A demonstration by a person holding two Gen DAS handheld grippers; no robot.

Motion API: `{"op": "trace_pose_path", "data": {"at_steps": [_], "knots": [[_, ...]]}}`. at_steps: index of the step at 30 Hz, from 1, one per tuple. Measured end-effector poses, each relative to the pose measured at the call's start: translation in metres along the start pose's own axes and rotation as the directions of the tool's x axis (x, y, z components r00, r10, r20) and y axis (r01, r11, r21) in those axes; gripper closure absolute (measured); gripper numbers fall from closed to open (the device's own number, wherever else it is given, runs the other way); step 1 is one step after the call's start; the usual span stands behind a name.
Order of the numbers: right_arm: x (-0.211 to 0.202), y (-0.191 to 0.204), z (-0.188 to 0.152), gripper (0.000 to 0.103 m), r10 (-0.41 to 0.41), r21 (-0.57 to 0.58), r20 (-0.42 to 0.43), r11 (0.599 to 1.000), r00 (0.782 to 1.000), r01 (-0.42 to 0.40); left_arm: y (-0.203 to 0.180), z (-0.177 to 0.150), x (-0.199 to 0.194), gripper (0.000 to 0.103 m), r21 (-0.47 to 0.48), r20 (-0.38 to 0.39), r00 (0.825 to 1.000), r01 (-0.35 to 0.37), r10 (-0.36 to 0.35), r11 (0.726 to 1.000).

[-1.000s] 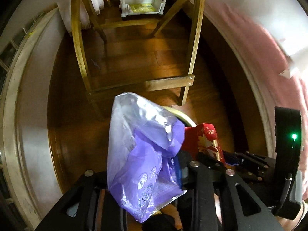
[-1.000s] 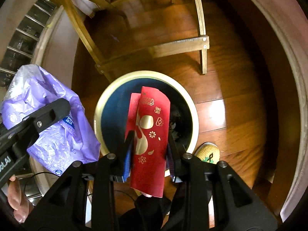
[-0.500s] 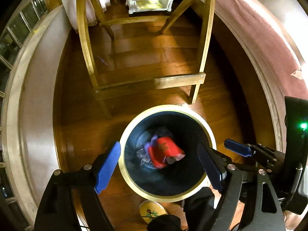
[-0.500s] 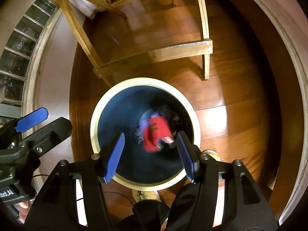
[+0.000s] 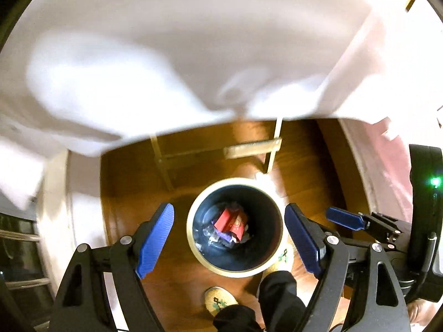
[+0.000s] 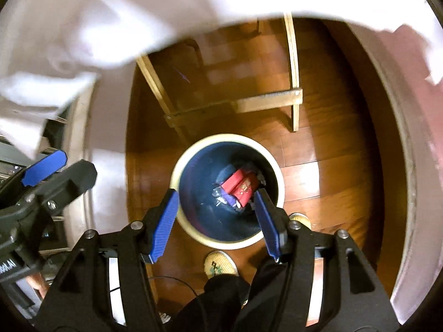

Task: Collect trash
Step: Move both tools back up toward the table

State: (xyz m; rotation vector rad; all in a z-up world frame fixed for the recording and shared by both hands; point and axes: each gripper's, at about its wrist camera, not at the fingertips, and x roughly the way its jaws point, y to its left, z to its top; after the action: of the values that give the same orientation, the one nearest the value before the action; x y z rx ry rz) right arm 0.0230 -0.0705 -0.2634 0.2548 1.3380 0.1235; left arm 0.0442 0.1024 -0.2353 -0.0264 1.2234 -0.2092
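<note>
- Now, L to R: my left gripper (image 5: 229, 239) hangs wide apart, nothing betw. the pads.
- Bin (image 5: 195, 244) sits on the wood floor straight below, just fwd of both tools; red packet (image 5: 231, 221) and purple bag (image 6: 227, 197) lie at its bottom, packet's long axis running diag.
- My right gripper (image 6: 216, 218) also spread wide, empty, about as near the bin as the left.
- White cloth (image 5: 166, 55) overhead; any next trash prob. lies up and away.
</note>
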Motion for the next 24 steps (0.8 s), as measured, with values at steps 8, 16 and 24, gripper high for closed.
{"op": "trace_pose_path", "data": {"at_steps": [8,16,24], "knots": [[-0.122,0.033,0.009,0.048,0.019,-0.030,0.084,0.999,0.996,-0.016,-0.011,0.033,-0.137,0.020,0.037,0.116,0.993,-0.021,0.017,0.999],[-0.236,0.072,0.019,0.047,0.030,-0.112,0.216,0.994,0.976,-0.006,-0.013,0.054,-0.241,0.020,0.012,0.190,0.981,-0.055,0.051,0.998],[-0.323,0.106,0.030,0.045,0.025,-0.176,0.346,0.984,0.938,0.038,-0.007,0.068,-0.318,0.020,0.001,0.269,0.963,-0.026,0.025,1.000]]}}
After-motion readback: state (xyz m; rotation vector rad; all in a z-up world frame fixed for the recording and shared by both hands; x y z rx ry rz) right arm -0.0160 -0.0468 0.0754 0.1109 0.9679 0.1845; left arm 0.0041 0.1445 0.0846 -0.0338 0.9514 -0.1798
